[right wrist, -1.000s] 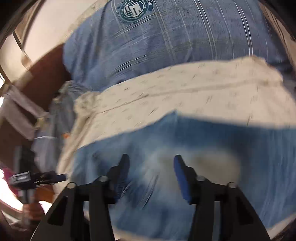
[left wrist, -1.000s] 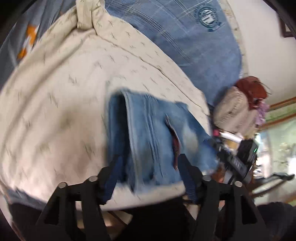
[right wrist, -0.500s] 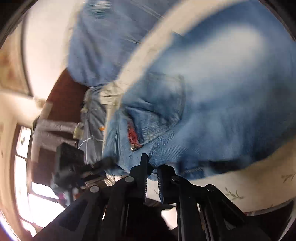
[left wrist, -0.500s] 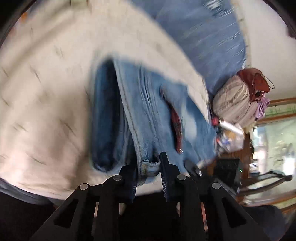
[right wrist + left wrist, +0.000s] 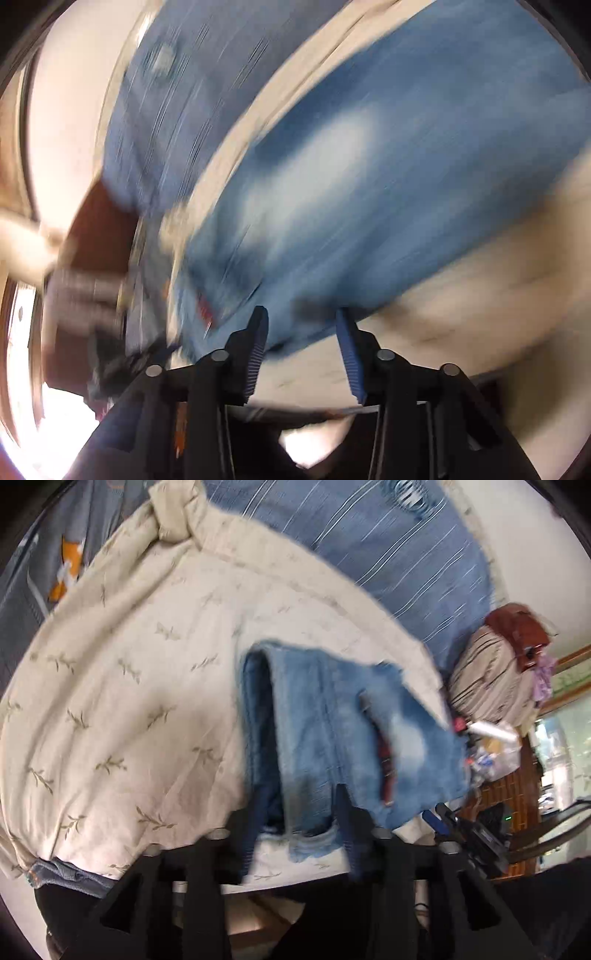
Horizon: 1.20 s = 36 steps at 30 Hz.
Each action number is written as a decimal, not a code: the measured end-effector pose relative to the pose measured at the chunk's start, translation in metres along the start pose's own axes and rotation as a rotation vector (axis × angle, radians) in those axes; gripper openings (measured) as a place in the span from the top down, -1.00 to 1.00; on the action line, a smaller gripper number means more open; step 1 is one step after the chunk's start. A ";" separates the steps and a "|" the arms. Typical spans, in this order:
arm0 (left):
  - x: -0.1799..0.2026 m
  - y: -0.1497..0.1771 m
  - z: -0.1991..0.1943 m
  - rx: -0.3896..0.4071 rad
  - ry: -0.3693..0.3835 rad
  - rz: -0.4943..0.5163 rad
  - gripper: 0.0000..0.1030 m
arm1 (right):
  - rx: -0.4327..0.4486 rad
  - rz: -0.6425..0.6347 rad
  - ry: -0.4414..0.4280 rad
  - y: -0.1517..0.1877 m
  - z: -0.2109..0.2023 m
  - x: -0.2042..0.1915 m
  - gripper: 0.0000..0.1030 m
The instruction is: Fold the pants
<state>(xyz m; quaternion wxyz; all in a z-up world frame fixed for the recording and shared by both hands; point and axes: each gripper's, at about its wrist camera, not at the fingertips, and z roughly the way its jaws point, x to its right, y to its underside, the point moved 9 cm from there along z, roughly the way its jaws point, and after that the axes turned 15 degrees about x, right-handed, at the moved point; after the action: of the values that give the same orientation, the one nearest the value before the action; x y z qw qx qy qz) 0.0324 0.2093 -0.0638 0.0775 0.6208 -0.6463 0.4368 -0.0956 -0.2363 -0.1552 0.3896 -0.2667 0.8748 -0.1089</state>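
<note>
With both grippers, left (image 5: 301,812) and right (image 5: 301,334), opening off the folded pants (image 5: 332,734) at the bed's (image 5: 110,709) near edge, I judge release under way; next, tidy.

I see the jeans (image 5: 332,738) folded into a thick blue bundle — faded patch up — lying flat on the cream quilt (image 5: 129,701).

Soft daylight, fisheye-warped edges, right view motion-blurred, window glare

White wall (image 5: 532,561) behind bed (image 5: 110,701); bright window (image 5: 55,424) glare.
</note>
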 end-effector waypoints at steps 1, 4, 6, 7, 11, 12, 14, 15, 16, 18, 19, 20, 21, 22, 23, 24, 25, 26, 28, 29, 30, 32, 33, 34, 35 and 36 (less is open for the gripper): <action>0.002 -0.005 -0.005 0.009 0.024 -0.018 -0.15 | 0.082 0.043 0.058 -0.024 -0.019 0.025 0.11; 0.011 0.014 0.009 -0.007 0.052 -0.026 -0.22 | 0.310 0.159 0.225 -0.088 -0.074 0.095 0.11; 0.013 0.031 0.032 -0.053 0.024 -0.016 -0.22 | 0.427 0.219 0.315 -0.120 -0.101 0.134 0.10; 0.010 0.039 0.045 -0.089 0.001 -0.018 -0.21 | 0.460 0.238 0.336 -0.132 -0.108 0.148 0.09; 0.009 0.054 0.099 -0.213 -0.081 -0.026 0.36 | 0.445 0.254 0.358 -0.162 -0.086 0.168 0.10; 0.010 0.052 0.099 -0.210 -0.101 -0.012 0.36 | 0.434 0.241 0.346 -0.171 -0.090 0.173 0.46; 0.015 0.042 0.099 -0.171 -0.111 0.016 0.36 | 0.504 0.146 0.295 -0.195 -0.102 0.158 0.93; 0.016 0.036 0.098 -0.145 -0.125 0.036 0.36 | 0.565 0.094 0.248 -0.205 -0.111 0.146 0.93; 0.013 0.034 0.099 -0.138 -0.155 0.053 0.35 | 0.594 0.073 0.258 -0.208 -0.115 0.145 0.93; 0.003 0.039 0.095 -0.150 -0.233 0.097 0.32 | 0.536 0.059 0.360 -0.206 -0.099 0.162 0.93; 0.000 0.043 0.098 -0.159 -0.238 0.100 0.31 | 0.481 0.075 0.417 -0.201 -0.086 0.176 0.93; -0.001 0.043 0.097 -0.151 -0.236 0.100 0.31 | 0.437 0.106 0.447 -0.190 -0.076 0.189 0.93; 0.000 0.043 0.093 -0.150 -0.236 0.113 0.31 | 0.458 0.118 0.425 -0.189 -0.075 0.188 0.93; 0.001 0.043 0.089 -0.152 -0.231 0.128 0.31 | 0.482 0.122 0.410 -0.187 -0.079 0.184 0.84; 0.004 0.043 0.084 -0.153 -0.216 0.143 0.31 | 0.505 0.138 0.387 -0.185 -0.086 0.179 0.81; 0.008 0.043 0.072 -0.156 -0.202 0.158 0.32 | 0.520 0.155 0.362 -0.182 -0.093 0.176 0.70; 0.012 0.042 0.062 -0.167 -0.182 0.189 0.35 | 0.538 0.174 0.345 -0.180 -0.100 0.176 0.52; 0.019 0.040 0.054 -0.172 -0.167 0.208 0.35 | 0.553 0.187 0.351 -0.179 -0.109 0.177 0.41; 0.033 0.033 0.032 -0.149 -0.117 0.264 0.35 | 0.572 0.209 0.346 -0.176 -0.121 0.185 0.19; 0.040 0.029 0.026 -0.136 -0.106 0.287 0.30 | 0.564 0.221 0.327 -0.172 -0.123 0.188 0.19; 0.055 0.022 0.018 -0.110 -0.089 0.338 0.26 | 0.552 0.241 0.299 -0.167 -0.123 0.188 0.18; 0.074 0.016 0.011 -0.076 -0.083 0.408 -0.09 | 0.538 0.279 0.257 -0.167 -0.113 0.191 0.17; 0.090 0.013 0.012 -0.055 -0.082 0.453 -0.18 | 0.534 0.289 0.245 -0.169 -0.111 0.191 0.17; 0.102 0.012 0.013 -0.046 -0.078 0.488 -0.24 | 0.531 0.296 0.225 -0.171 -0.105 0.191 0.17; 0.115 0.013 0.014 -0.047 -0.072 0.524 -0.24 | 0.513 0.312 0.207 -0.171 -0.101 0.189 0.17; 0.131 0.013 0.020 -0.063 -0.064 0.558 -0.24 | 0.499 0.313 0.195 -0.172 -0.092 0.190 0.08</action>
<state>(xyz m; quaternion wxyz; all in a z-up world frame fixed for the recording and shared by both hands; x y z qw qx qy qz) 0.0016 0.0981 0.0019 -0.0470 0.4295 -0.8077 0.4011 -0.2038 -0.4860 -0.1433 0.3692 -0.0132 0.8848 -0.2841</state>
